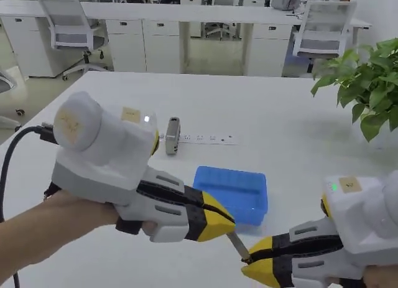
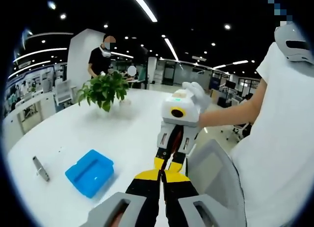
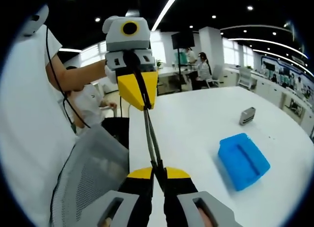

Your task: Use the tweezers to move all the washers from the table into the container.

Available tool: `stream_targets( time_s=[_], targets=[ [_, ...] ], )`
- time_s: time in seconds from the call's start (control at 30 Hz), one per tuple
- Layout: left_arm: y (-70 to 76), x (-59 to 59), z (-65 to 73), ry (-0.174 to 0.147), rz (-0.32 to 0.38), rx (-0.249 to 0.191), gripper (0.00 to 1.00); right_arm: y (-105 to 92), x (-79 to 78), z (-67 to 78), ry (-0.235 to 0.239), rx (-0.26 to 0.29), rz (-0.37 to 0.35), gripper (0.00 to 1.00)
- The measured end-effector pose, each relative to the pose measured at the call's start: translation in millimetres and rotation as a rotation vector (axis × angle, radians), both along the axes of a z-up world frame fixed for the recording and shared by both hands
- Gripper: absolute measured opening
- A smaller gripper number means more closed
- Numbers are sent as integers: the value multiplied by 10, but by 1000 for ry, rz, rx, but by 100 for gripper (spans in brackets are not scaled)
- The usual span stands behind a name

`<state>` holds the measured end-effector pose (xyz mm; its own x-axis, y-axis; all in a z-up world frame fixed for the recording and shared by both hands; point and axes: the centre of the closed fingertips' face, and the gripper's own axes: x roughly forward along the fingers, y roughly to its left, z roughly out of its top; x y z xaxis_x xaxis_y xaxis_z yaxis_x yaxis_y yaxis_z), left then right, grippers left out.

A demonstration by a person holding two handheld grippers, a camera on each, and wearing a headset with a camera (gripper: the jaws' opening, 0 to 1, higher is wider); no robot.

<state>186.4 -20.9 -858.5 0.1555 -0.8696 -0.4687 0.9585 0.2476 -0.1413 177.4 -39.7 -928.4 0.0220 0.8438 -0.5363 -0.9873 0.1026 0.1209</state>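
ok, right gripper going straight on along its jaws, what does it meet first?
The left gripper, head-on: its yellow tips face the right gripper along the tweezers both seem to grip. Gap looks short, depth unclear.

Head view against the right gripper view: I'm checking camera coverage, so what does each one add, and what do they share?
The head view adds the potted plant, the white power strip and the right gripper's white body. The right gripper view adds the tweezers' whole length, the mesh chair back and seated people in the background. Both share the blue container, the small metal object, the left gripper and the tweezers pinched between the two grippers' tips.
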Motion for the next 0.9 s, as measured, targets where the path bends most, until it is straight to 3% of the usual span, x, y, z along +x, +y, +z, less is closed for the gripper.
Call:
stream_targets(
  time_s=[0.07,0.1,0.23,0.43,0.53,0.63,0.73,0.83,0.9],
  targets=[
    [42,33,-73,1,10,29,0,-13,40,-25,-12,-17,2,3],
    [55,41,-126,17,13,43,0,-16,53,-43,-22,-28,8,2],
    [69,91,-274,30,15,77,0,-27,95,-164,-68,-104,37,2],
    [95,127,-472,83,24,90,0,-62,148,-291,-143,-182,58,1],
    [114,132,-520,106,18,73,0,-61,123,-312,-156,-196,75,0],
    [150,71,-628,169,8,119,2,-56,132,-307,-161,-191,74,0],
    [145,84,-681,177,14,126,2,-53,148,-304,-177,-196,82,0],
    [123,61,-690,219,2,118,2,-41,138,-316,-185,-207,99,1],
    [121,45,-739,244,-13,143,2,-39,137,-338,-195,-221,113,1]
  ],
)
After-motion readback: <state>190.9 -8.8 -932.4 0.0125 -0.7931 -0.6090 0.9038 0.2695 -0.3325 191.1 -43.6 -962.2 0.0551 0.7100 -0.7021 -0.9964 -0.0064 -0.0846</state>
